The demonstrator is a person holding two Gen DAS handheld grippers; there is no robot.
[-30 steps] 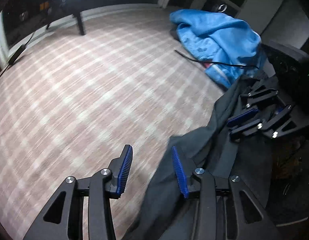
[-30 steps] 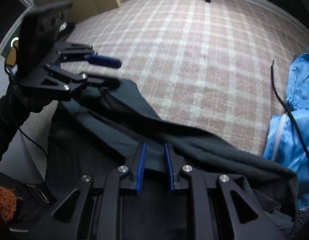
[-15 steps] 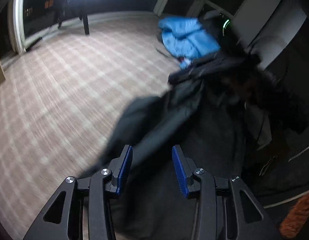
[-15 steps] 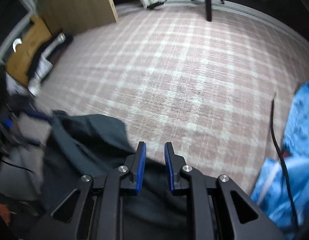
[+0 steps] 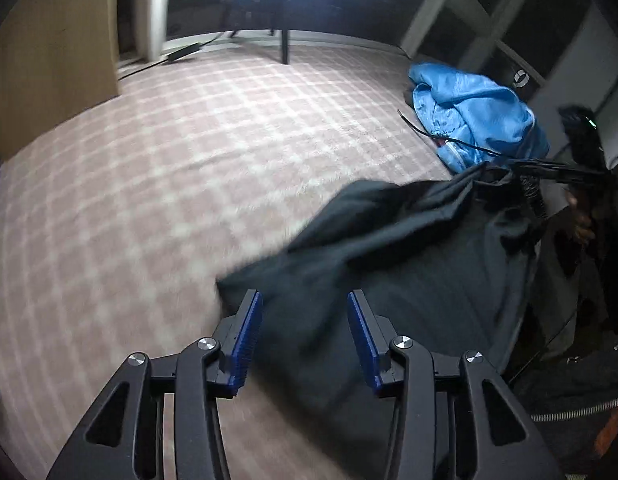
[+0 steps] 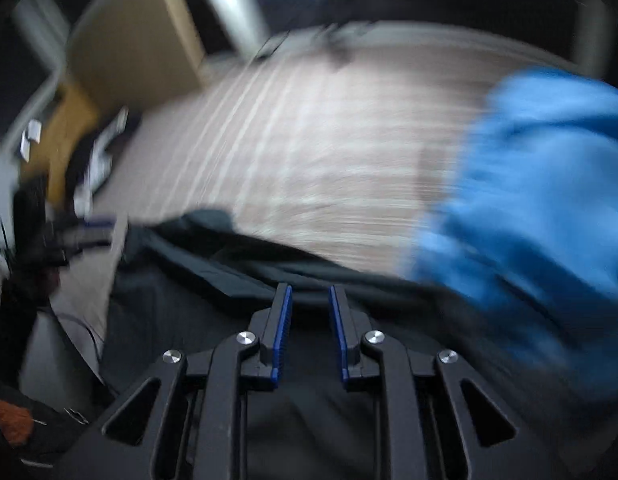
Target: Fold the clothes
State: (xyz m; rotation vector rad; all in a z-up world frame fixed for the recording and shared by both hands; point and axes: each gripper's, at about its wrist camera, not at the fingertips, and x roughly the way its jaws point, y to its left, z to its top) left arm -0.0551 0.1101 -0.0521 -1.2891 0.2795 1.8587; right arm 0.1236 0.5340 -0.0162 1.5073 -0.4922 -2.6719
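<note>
Both tilt steeply down over the dark garment. Left gripper gapes, nothing pinched; right gripper has just been widening, unclamped. Bare carpet runs toward eleven o'clock.

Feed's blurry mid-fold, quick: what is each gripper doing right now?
Left gripper: open, above the dark garment, gripping nothing.
Right gripper: jaws have just been opening; whether they pinch the dark garment cannot be told.

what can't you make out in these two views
- Right wrist view: motion blur smears the blue jacket, the carpet and the left tongs.
- Right wrist view: blur hides whether the right tongs pinch the dark garment.
- Left wrist view: the dark garment's near end is cut off behind the left tongs.
</note>
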